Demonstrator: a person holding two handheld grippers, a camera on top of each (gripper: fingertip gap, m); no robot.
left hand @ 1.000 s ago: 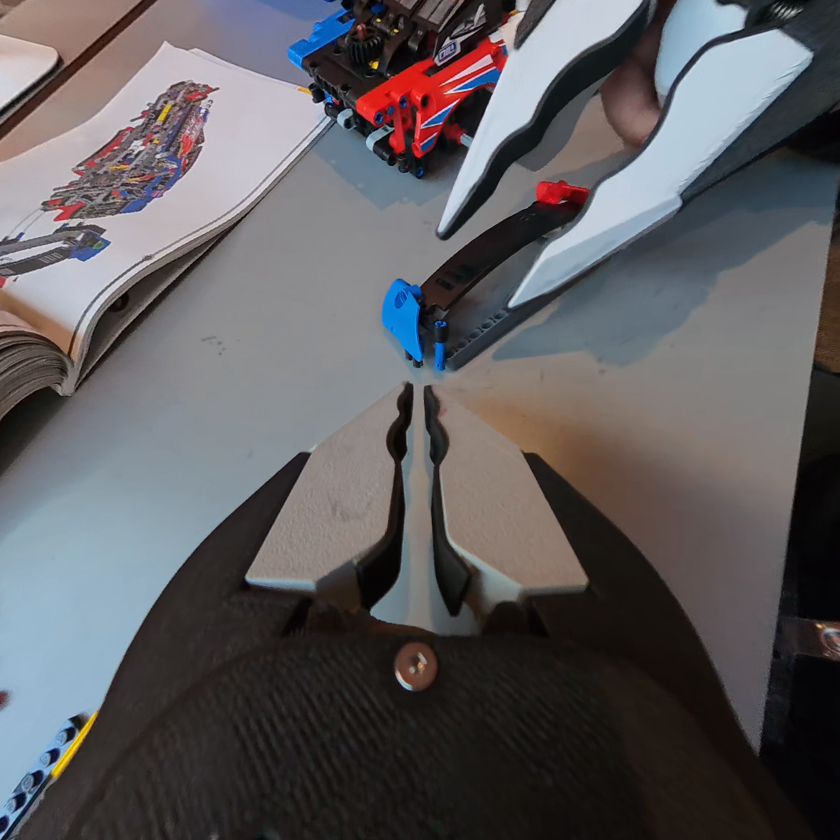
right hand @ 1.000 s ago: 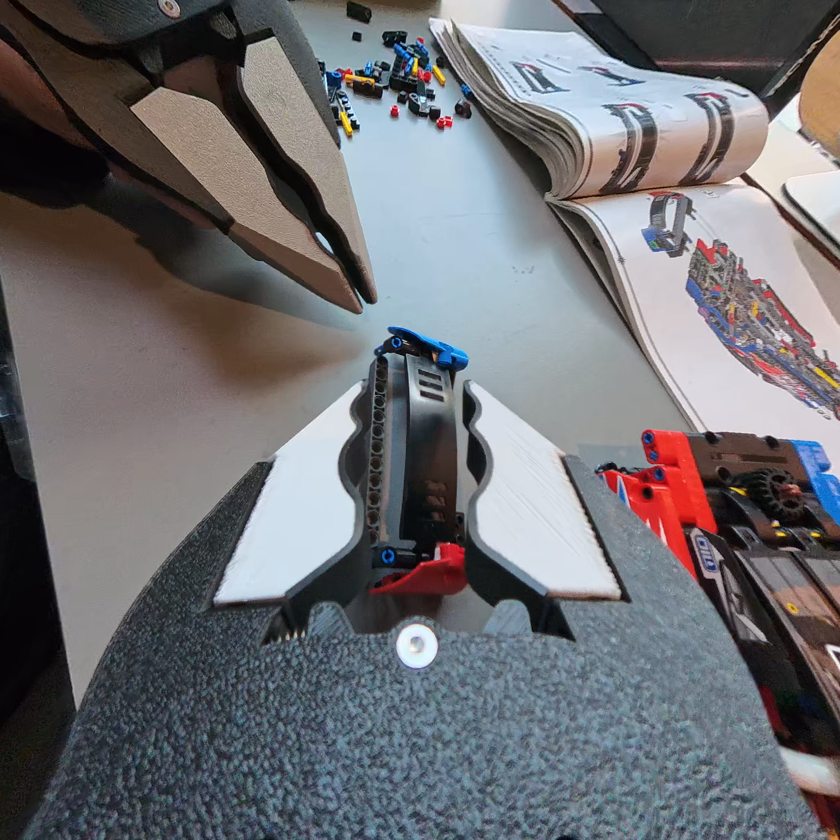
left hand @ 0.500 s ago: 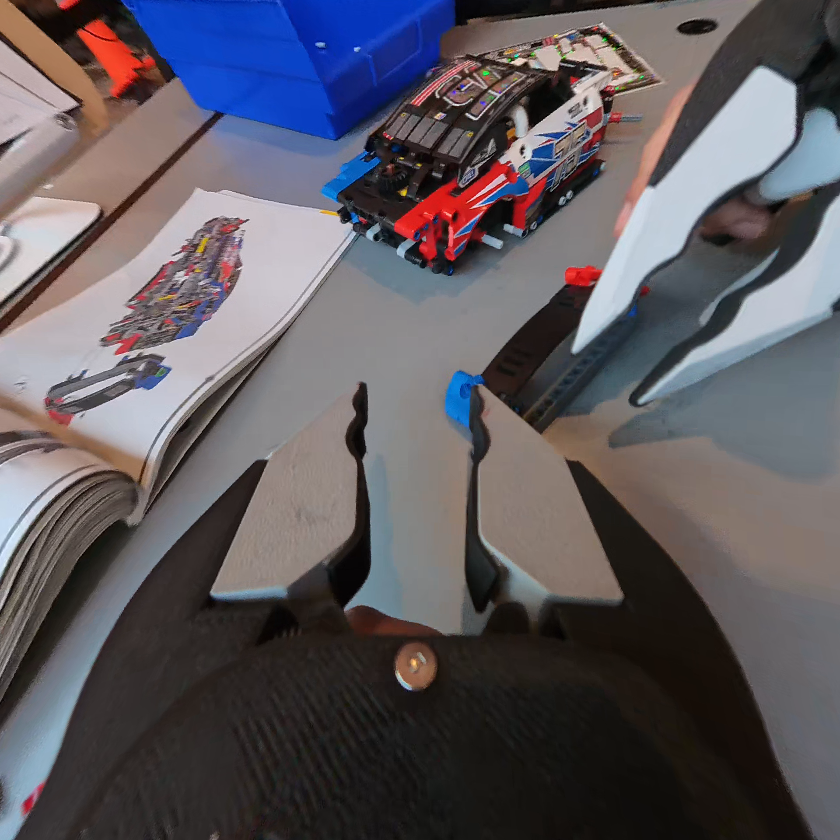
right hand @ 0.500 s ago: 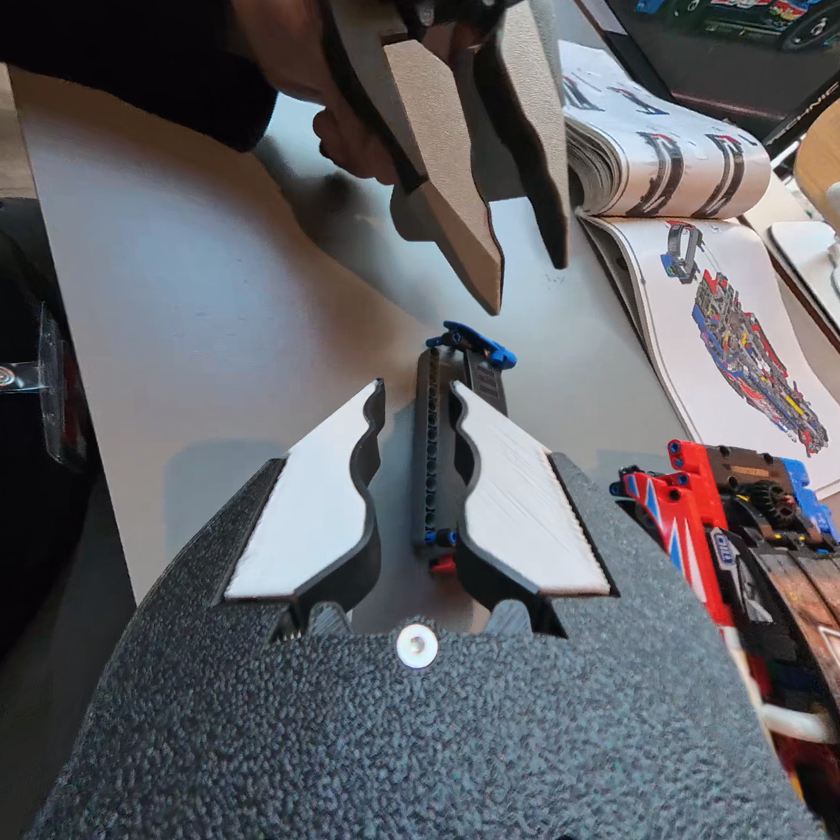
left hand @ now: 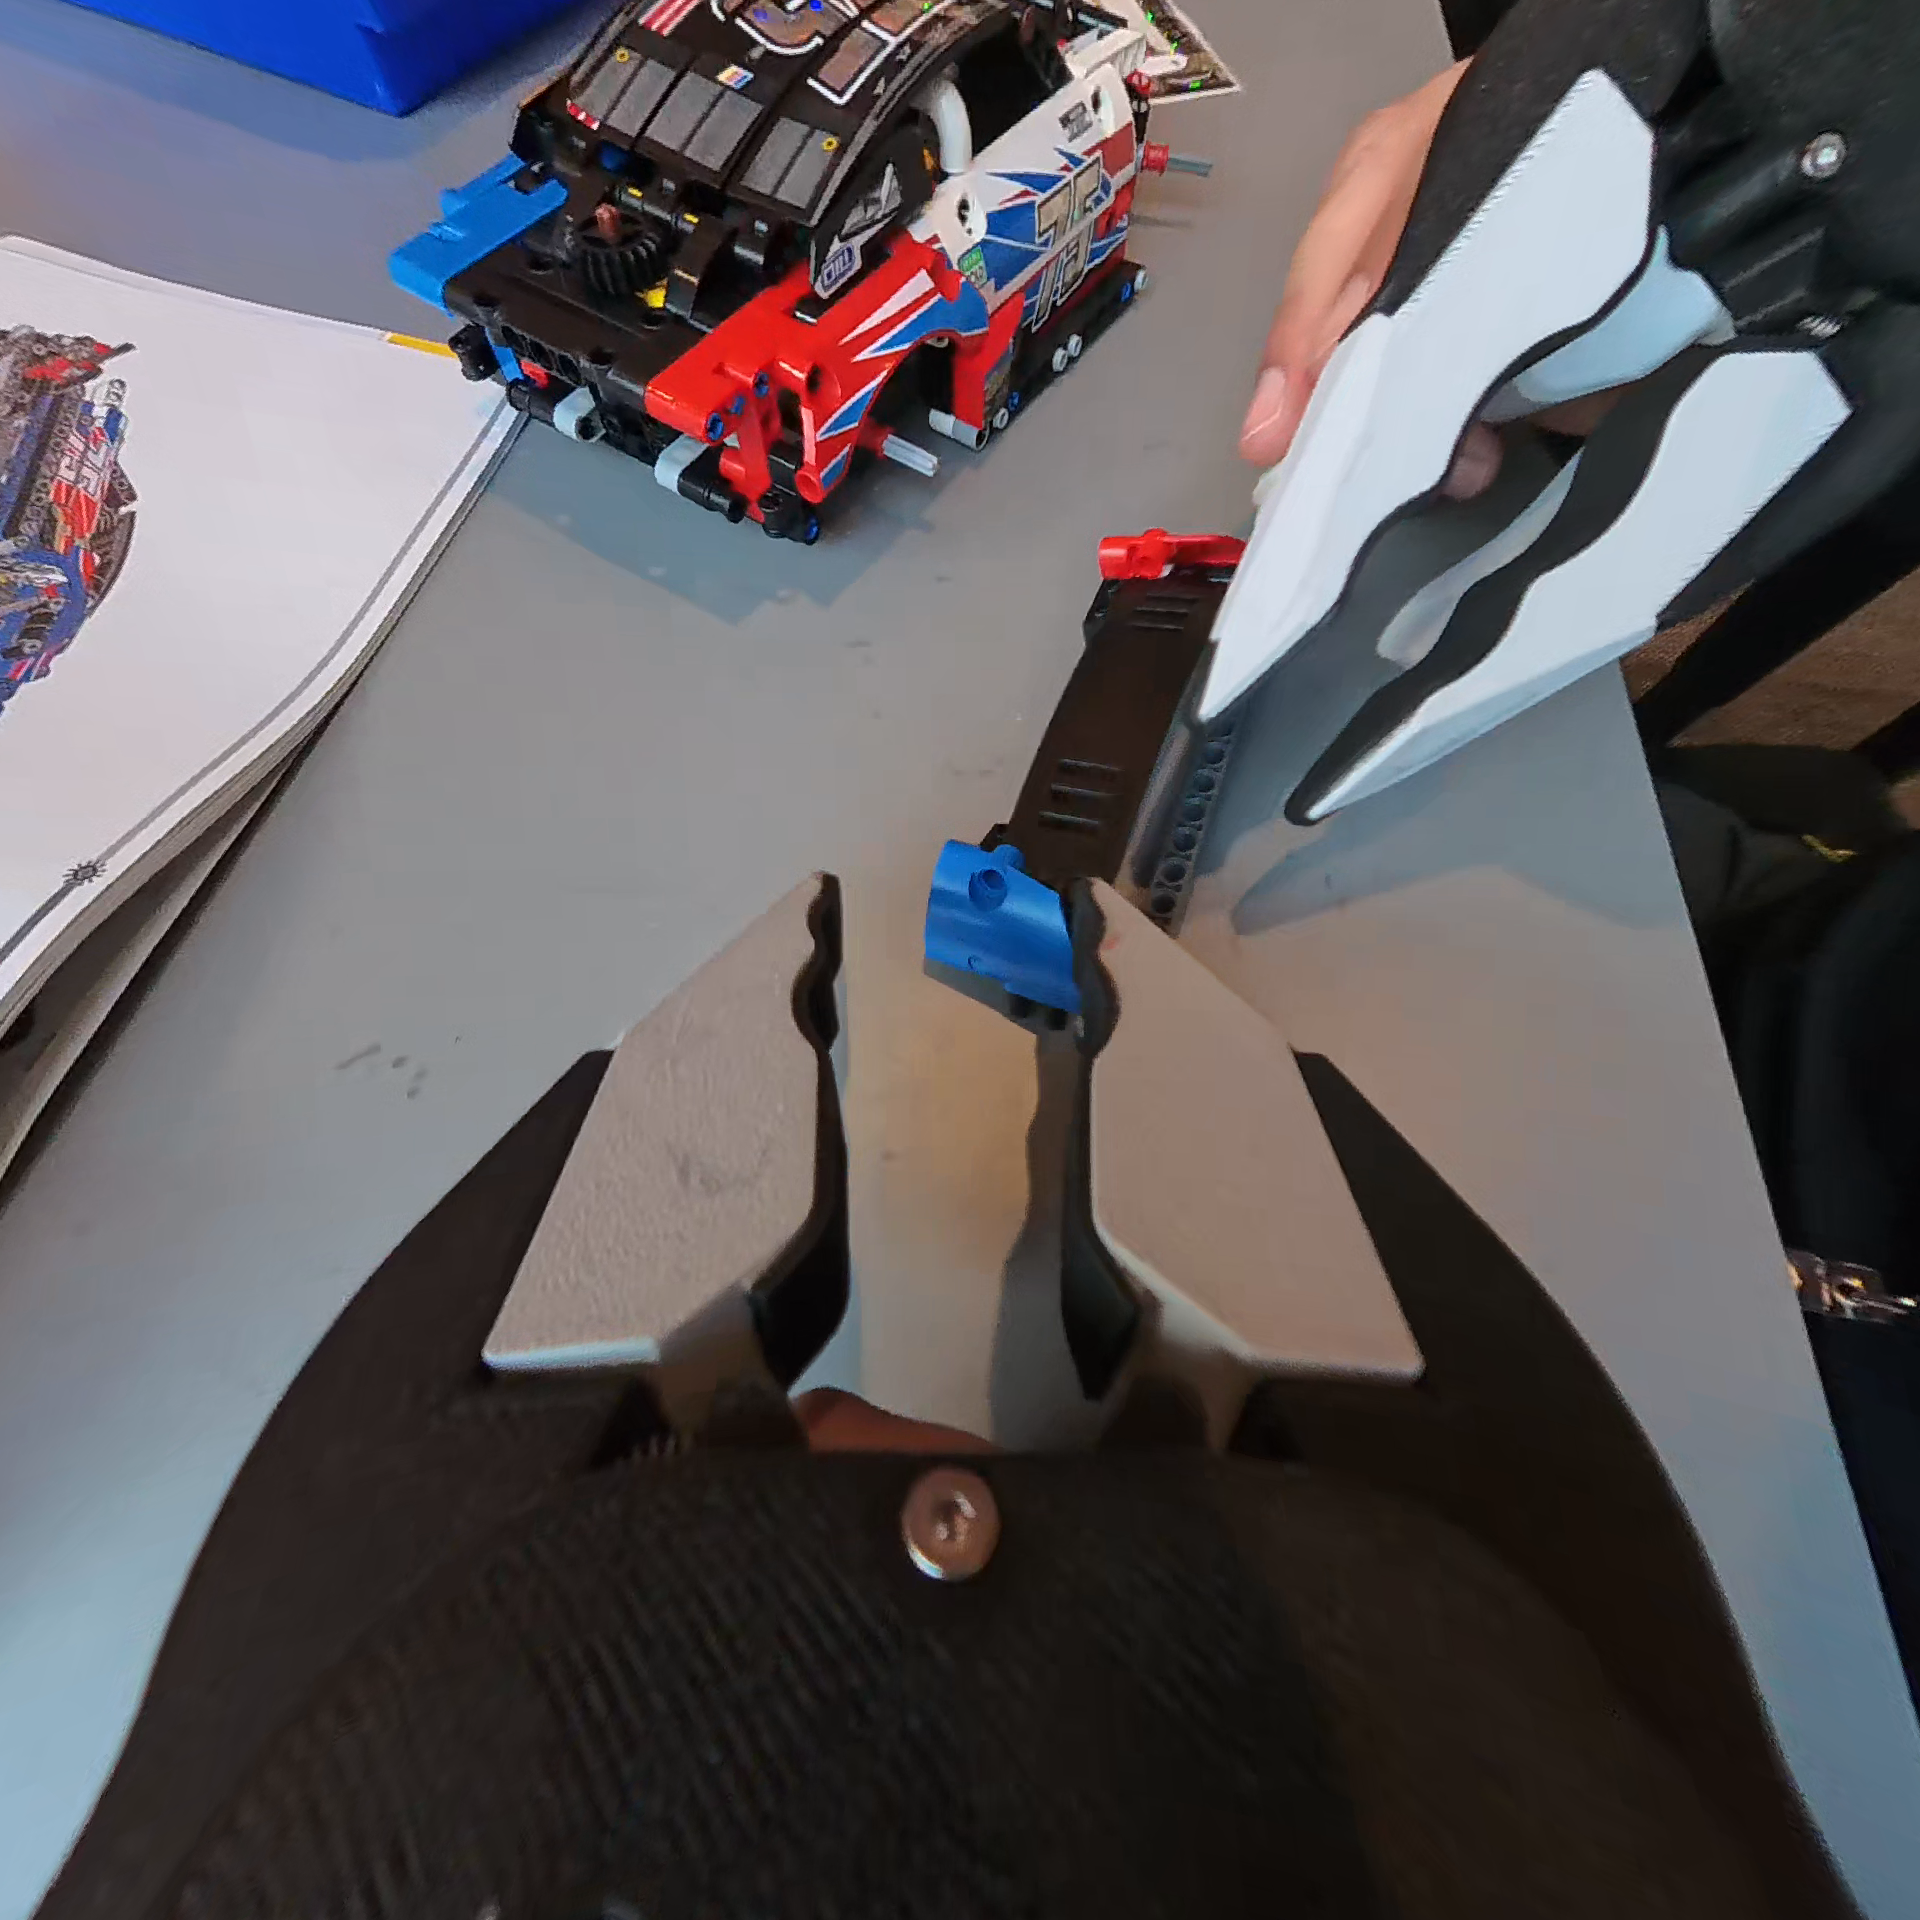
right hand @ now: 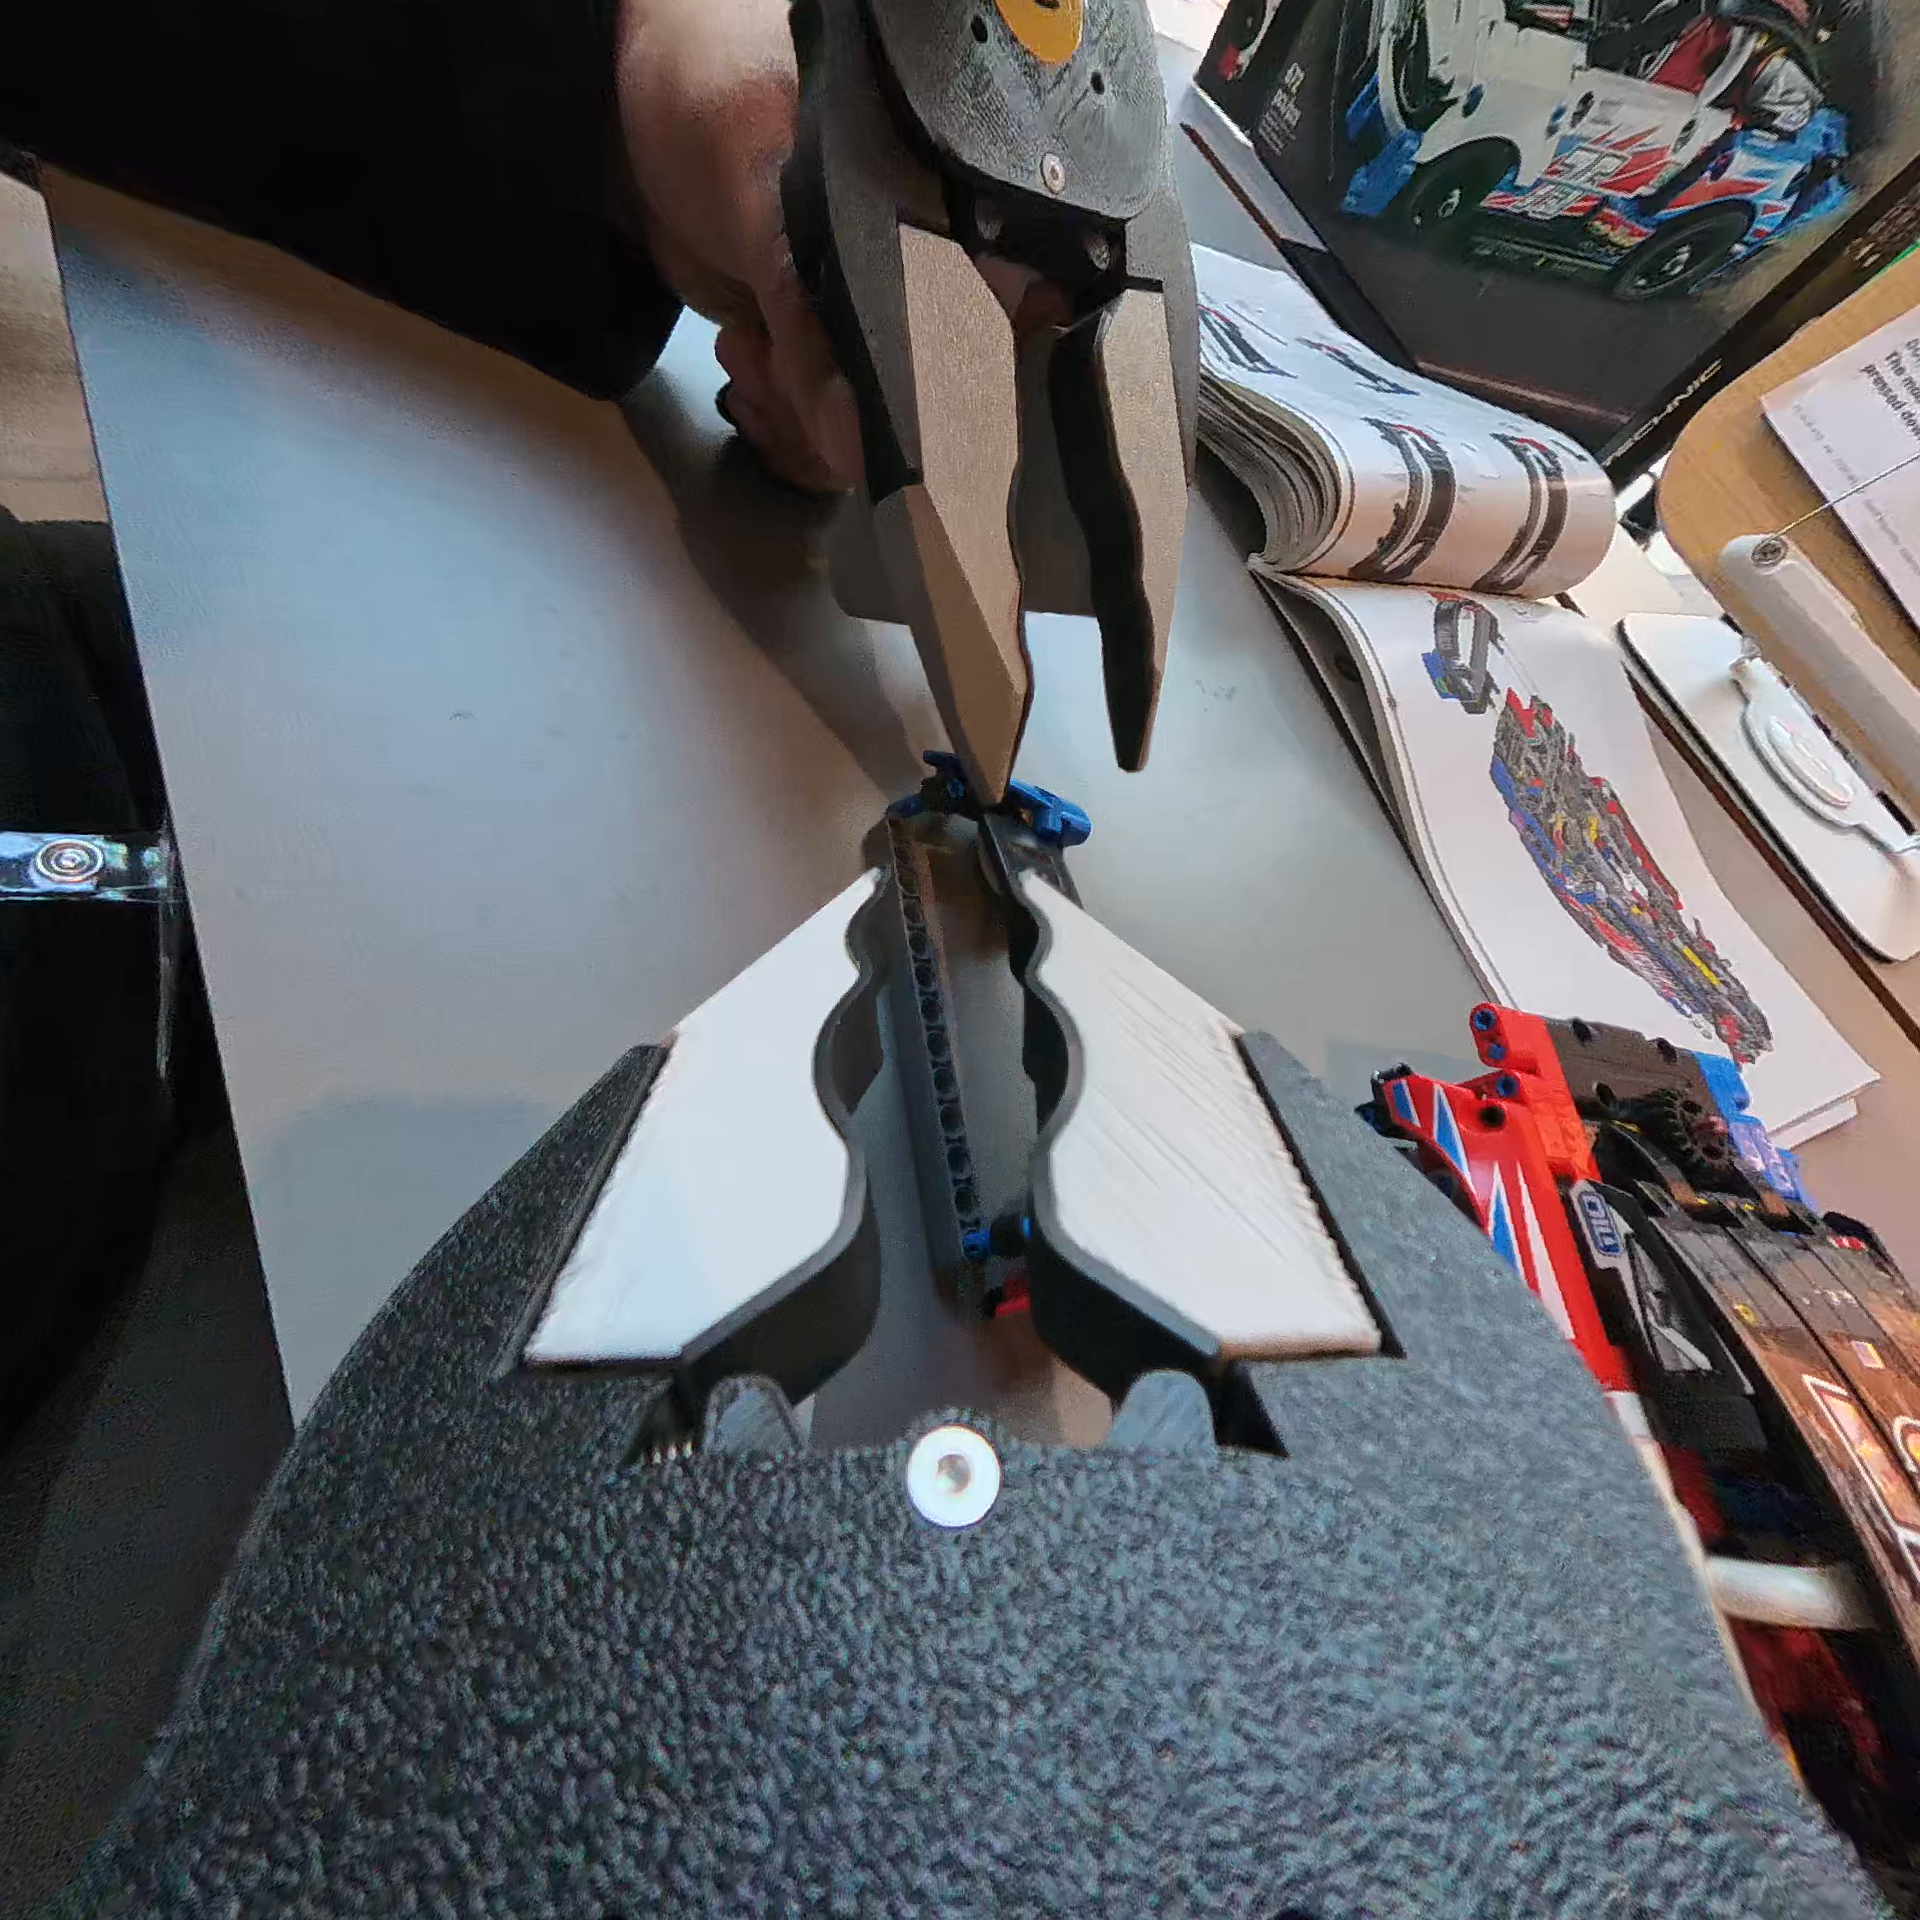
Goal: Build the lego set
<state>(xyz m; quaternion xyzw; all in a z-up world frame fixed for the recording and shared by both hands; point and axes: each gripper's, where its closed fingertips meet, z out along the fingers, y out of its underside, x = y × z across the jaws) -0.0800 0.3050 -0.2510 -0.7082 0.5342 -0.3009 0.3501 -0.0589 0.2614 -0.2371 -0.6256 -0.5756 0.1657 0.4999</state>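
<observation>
A long black sub-assembly (left hand: 1101, 727) with a blue end piece (left hand: 992, 930) and a red end piece (left hand: 1153, 551) lies on the grey table (left hand: 623, 831). My left gripper (left hand: 956, 914) is open, and the blue end sits between its fingertips against the right finger. My right gripper (right hand: 951, 894) is open and straddles the sub-assembly's dark holed beam (right hand: 935, 1091) from the red end. Each gripper shows in the other's view: the right gripper (left hand: 1257, 764), and the left gripper (right hand: 1065, 774) with one tip on the blue end piece (right hand: 1049, 805).
The partly built red, white, blue and black car (left hand: 810, 260) stands behind the sub-assembly and also shows in the right wrist view (right hand: 1610, 1195). An open instruction booklet (left hand: 208, 582) lies to the left. A blue bin (left hand: 312, 42) and the set's box (right hand: 1558, 156) stand farther back. The table edge (left hand: 1714, 1039) is close on the right.
My right gripper has let go of the sub-assembly, which now lies on the table. My left gripper has opened and moved forward around the blue end.
</observation>
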